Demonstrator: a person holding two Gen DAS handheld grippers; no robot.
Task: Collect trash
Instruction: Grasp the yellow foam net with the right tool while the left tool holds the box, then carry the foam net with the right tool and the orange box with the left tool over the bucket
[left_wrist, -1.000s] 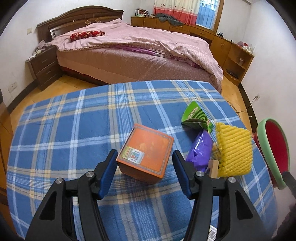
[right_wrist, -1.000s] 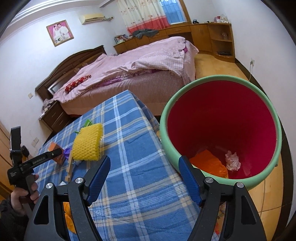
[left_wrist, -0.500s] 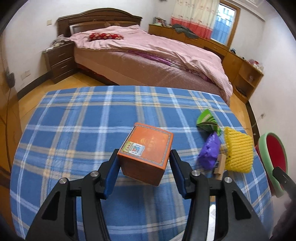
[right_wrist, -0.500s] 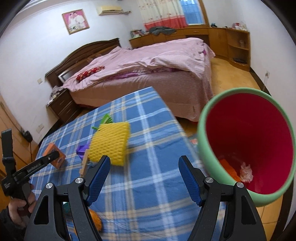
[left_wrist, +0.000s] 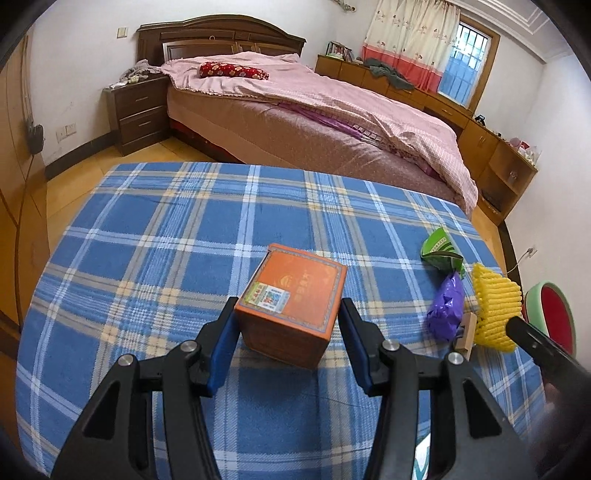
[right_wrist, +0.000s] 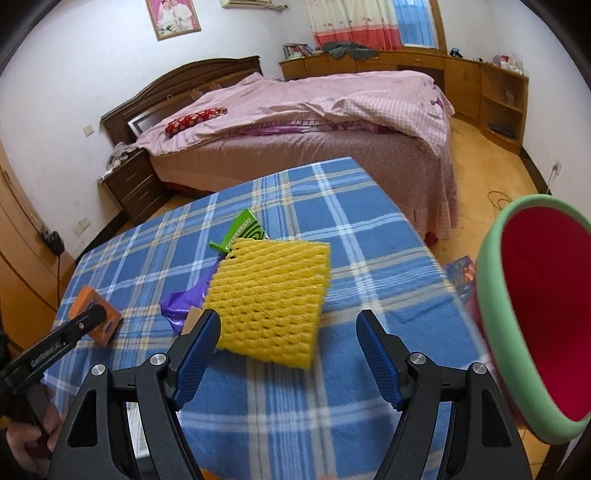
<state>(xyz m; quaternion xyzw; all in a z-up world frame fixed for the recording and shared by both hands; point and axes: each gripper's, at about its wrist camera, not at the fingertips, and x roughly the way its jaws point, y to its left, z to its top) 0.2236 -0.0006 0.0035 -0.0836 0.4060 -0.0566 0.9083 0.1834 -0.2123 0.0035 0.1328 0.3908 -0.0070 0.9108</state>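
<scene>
- Left hand-held gripper (left_wrist: 286, 334) pinches the orange box (left_wrist: 291, 302) by its sides; the box looks tilted above the plaid counter (left_wrist: 147, 258).
- Right hand-held gripper (right_wrist: 288, 354) is spread and pinches nothing; its jaws have just narrowed a little. The yellow foam net (right_wrist: 269, 299) lies ahead, its near left edge at the left pad.
- A purple wrapper (right_wrist: 184, 299) and a green packet (right_wrist: 245, 229) lie behind and left of the net.
- The green-rimmed red bin (right_wrist: 532, 317) stands off the counter's right edge.
</scene>
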